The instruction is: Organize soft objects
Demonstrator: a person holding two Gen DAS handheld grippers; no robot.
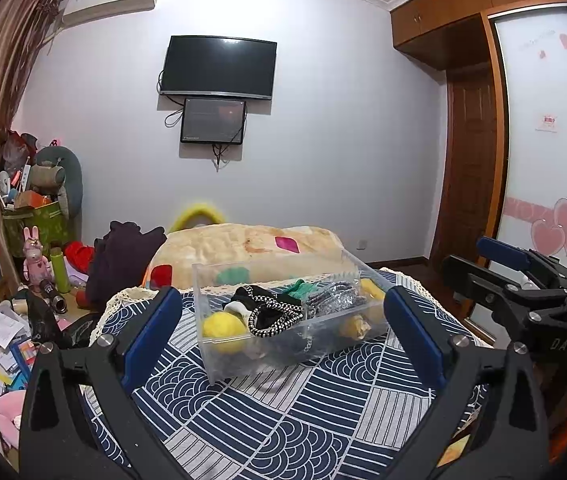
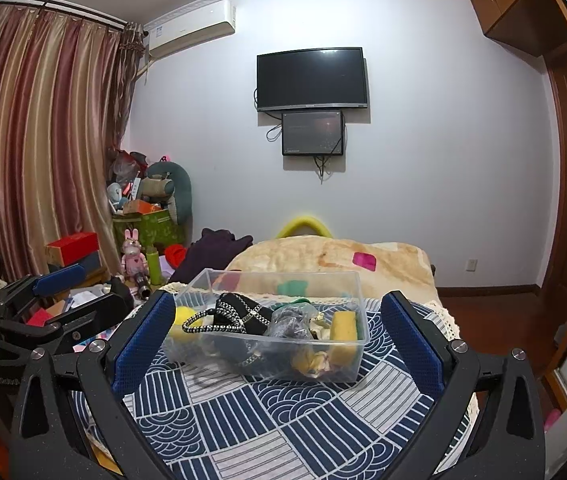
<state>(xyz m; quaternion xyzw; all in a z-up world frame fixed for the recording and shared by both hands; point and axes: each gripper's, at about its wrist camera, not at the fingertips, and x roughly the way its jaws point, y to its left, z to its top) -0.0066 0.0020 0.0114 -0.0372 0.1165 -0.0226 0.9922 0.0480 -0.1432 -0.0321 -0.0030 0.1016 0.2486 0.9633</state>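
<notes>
Resting on a bed's blue-and-white patterned cover (image 1: pixel 283 412) — clear plastic bin (image 2: pixel 271 364), already holding soft things: yellow ball (image 1: pixel 223 330), black pouch with braided cord (image 2: pixel 239 316), yellow sponge (image 2: pixel 343 330), crinkled bag (image 1: pixel 335 300). Hovering before it, left tool (image 1: pixel 283 340) and right tool (image 2: pixel 279 344) — both spread wide, gripping nothing.

1. The items low in the clear bin (image 2: pixel 347 280) blur behind its cloudy wall; the small pale thing beside the sponge (image 2: pixel 344 326) cannot be identified.
2. A yellow curved object (image 1: pixel 197 213) behind the folded blanket (image 1: pixel 243 248) is blurred and mostly hidden.
3. The picture's edge cuts off the right tongs (image 1: pixel 523 276) in the left wrist view.
</notes>
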